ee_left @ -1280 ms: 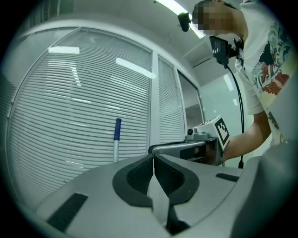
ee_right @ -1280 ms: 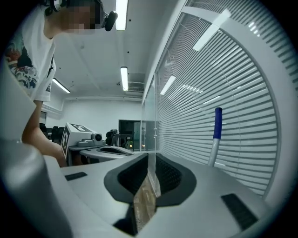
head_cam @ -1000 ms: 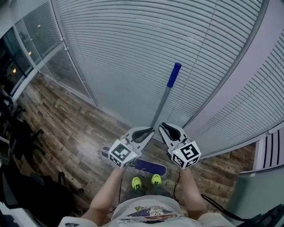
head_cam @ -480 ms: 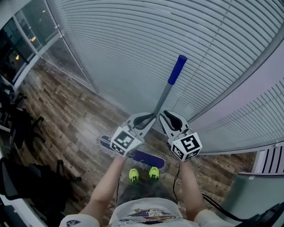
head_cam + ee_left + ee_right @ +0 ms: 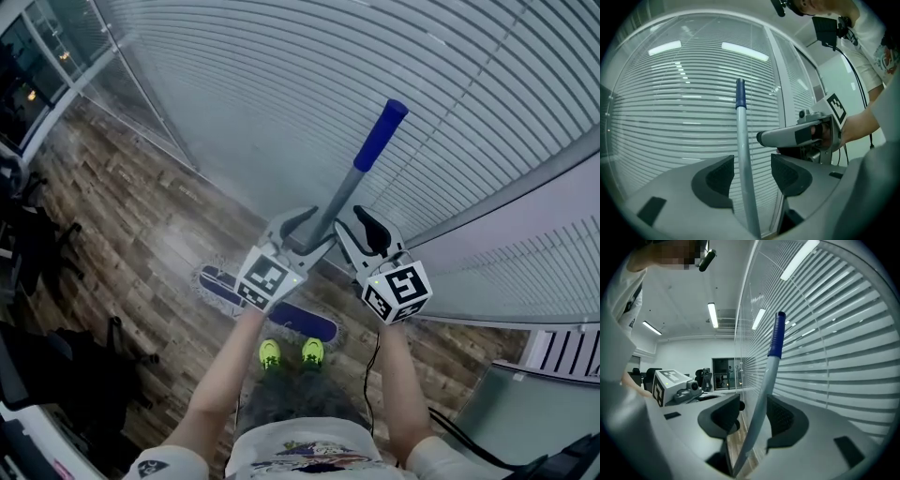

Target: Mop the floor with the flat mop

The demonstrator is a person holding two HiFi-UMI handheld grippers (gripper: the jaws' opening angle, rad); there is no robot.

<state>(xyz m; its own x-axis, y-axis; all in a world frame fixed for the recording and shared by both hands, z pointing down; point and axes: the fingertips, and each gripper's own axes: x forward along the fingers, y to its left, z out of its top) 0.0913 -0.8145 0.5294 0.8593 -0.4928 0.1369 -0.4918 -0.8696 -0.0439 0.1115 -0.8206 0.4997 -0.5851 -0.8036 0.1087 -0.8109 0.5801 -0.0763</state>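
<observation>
Grey-shafted, blue-gripped flat mop [image 5: 343, 199] stands loose between the just-opened jaws of left gripper [image 5: 300, 225] and right gripper [image 5: 364, 225].

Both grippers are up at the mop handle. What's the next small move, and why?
Probably close both grippers on the mop handle. The left gripper and right gripper have just been opening; the handle stands between each pair of pads without being clamped, so neither can push the mop head across the floor yet.

Smooth grey metal mop pole [image 5: 336, 204] with matt blue plastic grip [image 5: 380, 137]; brown wood-plank floor [image 5: 131, 211] (faintly glossy); fringed blue cloth mop pad [image 5: 314, 323].
</observation>
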